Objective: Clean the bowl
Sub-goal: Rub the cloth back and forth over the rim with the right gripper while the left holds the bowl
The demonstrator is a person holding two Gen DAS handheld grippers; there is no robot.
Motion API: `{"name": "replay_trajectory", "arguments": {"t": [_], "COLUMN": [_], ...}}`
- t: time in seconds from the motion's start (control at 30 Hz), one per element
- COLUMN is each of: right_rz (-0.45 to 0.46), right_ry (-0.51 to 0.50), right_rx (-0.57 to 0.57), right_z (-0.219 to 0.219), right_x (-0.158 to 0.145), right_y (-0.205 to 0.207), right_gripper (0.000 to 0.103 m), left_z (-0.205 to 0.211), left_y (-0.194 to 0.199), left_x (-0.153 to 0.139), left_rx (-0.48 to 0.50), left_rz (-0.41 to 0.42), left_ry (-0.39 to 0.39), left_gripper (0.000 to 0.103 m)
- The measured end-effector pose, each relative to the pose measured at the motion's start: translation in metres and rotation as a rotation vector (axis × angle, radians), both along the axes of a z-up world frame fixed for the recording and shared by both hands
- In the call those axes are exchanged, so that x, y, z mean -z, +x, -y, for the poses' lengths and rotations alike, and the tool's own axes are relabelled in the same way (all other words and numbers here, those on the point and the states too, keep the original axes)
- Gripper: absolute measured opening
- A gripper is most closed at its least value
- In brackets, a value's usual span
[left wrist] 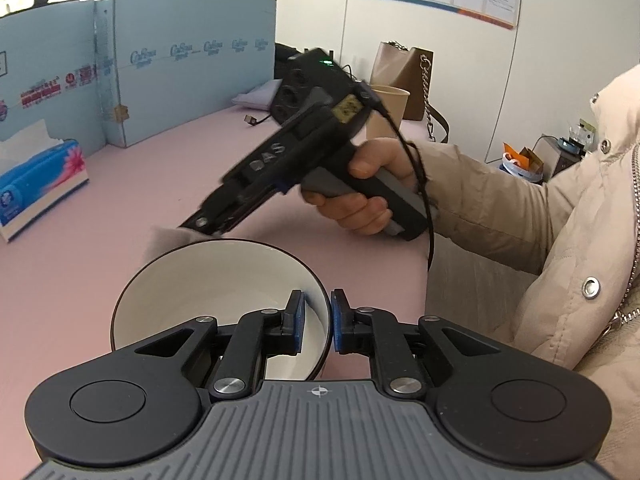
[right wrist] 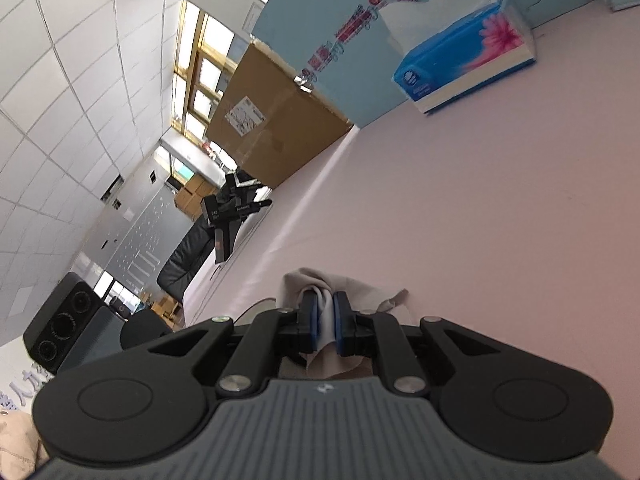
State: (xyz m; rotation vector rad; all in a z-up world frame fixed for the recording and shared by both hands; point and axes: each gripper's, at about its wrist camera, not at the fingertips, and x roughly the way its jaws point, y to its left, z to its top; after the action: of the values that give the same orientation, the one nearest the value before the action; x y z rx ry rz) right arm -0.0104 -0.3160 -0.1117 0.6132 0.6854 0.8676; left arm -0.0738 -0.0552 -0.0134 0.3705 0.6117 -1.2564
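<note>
A bowl (left wrist: 200,280), white inside with a dark outside, is tilted above the pink table. My left gripper (left wrist: 318,322) is shut on its right rim, one pad inside and one outside. My right gripper (right wrist: 325,322) is shut on a beige cloth (right wrist: 352,284). In the left wrist view the right gripper (left wrist: 208,228) is blurred and points down just behind the bowl's far rim, with the cloth (left wrist: 168,240) bunched at its tip. The cloth is outside the bowl, near its far left rim.
A blue tissue box (left wrist: 38,184) stands at the far left of the table (left wrist: 120,184), also in the right wrist view (right wrist: 468,56). Blue foam boards (left wrist: 180,60) wall the back. A paper cup (left wrist: 390,108), a bag and a black device sit at the back right.
</note>
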Motion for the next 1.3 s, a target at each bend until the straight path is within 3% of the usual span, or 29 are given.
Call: {"name": "replay_trajectory", "arguments": {"t": [0.47, 0.73, 1.1, 1.3], "right_rz": [0.031, 0.040, 0.019, -0.001], "right_ry": [0.026, 0.034, 0.014, 0.006], "right_rx": [0.067, 0.119, 0.082, 0.043], "right_z": [0.013, 0.020, 0.006, -0.005], "right_x": [-0.003, -0.005, -0.006, -0.008], "right_y": [-0.036, -0.031, -0.002, 0.026], "right_gripper": [0.012, 0.012, 0.012, 0.012], "left_z": [0.011, 0.034, 0.010, -0.007], "left_y": [0.003, 0.007, 0.005, 0.011], "left_x": [-0.004, -0.006, -0.007, -0.006], "left_rx": [-0.121, -0.197, -0.073, -0.022], "left_rz": [0.042, 0.083, 0.069, 0.040], "left_ry": [0.006, 0.037, 0.050, 0.036], "left_gripper": [0.022, 0.027, 0.012, 0.011]}}
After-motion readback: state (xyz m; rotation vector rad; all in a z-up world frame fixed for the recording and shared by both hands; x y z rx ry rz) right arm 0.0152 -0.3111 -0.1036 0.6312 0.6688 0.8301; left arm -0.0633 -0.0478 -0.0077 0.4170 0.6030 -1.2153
